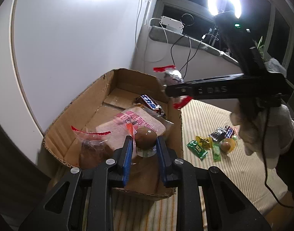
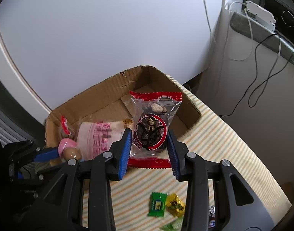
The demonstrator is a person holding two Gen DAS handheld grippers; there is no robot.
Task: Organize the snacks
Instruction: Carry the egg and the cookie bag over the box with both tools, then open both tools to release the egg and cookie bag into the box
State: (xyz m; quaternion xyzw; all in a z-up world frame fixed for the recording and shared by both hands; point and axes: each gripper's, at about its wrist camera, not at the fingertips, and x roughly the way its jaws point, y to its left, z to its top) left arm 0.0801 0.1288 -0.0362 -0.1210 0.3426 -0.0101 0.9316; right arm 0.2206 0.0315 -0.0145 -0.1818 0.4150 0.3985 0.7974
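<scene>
Over the cardboard box, the left gripper is closed on a packed brown egg, its blue pads pressing the egg from both sides. Below it in the box lie a wrapped slice of bread, a chocolate bar and a clear bag with red edges.

The right gripper holds another clear snack bag with red ends — its pads squeeze the bag's two sides, and the bag hangs above the near edge of the box, partly over the striped cloth. In the left camera's view a gloved hand carries this gripper above the right wall of the box.

On the cloth, well apart from the box, lie loose snacks — a green candy, a yellow candy, a second chocolate bar and another packed egg.
</scene>
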